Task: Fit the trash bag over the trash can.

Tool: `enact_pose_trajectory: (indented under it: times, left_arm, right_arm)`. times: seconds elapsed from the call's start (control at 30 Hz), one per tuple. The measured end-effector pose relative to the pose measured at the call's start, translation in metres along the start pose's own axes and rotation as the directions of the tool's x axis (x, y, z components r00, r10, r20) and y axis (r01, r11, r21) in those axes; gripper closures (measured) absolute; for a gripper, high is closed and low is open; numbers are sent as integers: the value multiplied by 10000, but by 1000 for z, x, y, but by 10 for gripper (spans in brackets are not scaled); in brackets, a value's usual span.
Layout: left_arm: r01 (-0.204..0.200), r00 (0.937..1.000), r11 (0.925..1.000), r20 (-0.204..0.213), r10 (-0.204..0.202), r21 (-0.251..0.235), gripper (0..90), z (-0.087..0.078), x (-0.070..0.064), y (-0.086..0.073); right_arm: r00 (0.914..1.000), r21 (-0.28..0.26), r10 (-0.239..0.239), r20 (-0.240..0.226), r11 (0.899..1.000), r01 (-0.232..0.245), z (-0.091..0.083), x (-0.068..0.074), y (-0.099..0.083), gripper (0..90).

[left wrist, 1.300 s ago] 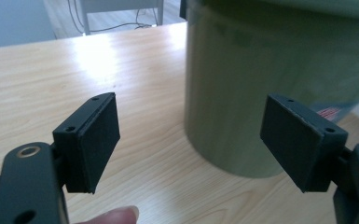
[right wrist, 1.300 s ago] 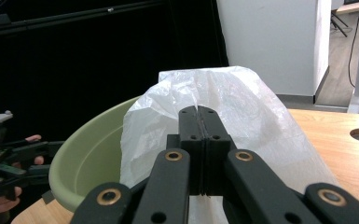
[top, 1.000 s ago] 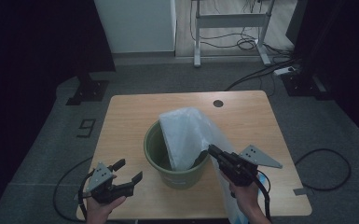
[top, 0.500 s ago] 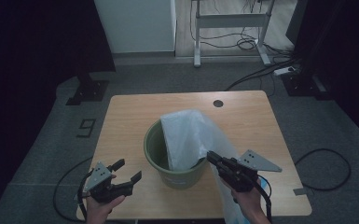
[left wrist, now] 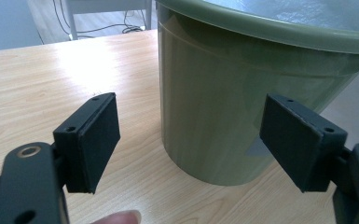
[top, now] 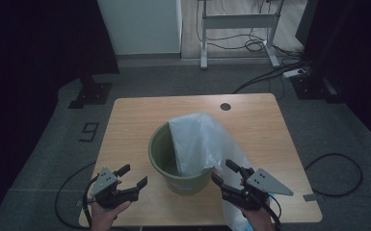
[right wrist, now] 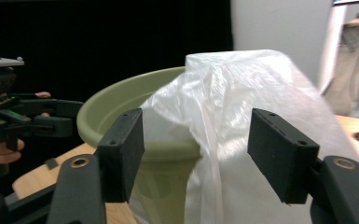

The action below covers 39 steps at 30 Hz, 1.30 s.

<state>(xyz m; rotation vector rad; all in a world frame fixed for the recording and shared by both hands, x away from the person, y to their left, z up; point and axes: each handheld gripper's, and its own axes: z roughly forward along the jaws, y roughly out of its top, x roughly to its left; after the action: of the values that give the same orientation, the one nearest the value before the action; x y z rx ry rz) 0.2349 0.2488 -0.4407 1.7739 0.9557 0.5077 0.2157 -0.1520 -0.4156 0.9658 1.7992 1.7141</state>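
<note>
Wooden table [top: 135, 120] bears a green bucket [top: 166, 161] (bag [top: 200, 139] draped at 3 o'clock) — left gripper [top: 134, 177] and right gripper [top: 224, 172] both gape, grasping nothing

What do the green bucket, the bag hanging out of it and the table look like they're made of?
The green bucket looks like moulded plastic: smooth olive wall with a soft sheen and a rolled rim. The bag looks like thin translucent white plastic film, crinkled and draping over the rim. The table shows light wood grain, probably laminate or veneer; which one cannot be told.

Overhead view looks down; gripper views closely share the bucket [top: 180, 166].
</note>
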Motion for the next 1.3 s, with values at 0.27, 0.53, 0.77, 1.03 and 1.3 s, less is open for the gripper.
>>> enact_pose_trajectory:
  times: [0.27, 0.53, 0.77, 1.03, 1.3]
  left_arm:
    - [54, 10000, 10000, -7, -54, -19, 195, 0, 1, -1]
    - [99, 9999, 10000, -35, -99, -1, 195, 0, 2, -2]
    - [103, 9999, 9999, -21, -103, 13, 195, 1, 2, -2]
    - [129, 9999, 9999, -21, -129, 5, 197, 1, 3, -3]
    - [39, 10000, 10000, -6, -39, -78, 198, -1, 0, 0]
  right_arm:
    - [9965, 579, 417, 730, 9973, -460, -19, -4, -29, 298]
    - [9939, 1351, 489, 993, 9889, -621, -17, -1, -56, 275]
    - [9904, 1758, 239, 1364, 9832, -480, -11, 1, -65, 359]
    - [9775, 1942, -58, 2109, 9803, -361, -12, -8, -69, 785]
    - [9592, 1629, -1193, 2562, 9835, 788, -27, -18, -50, 890]
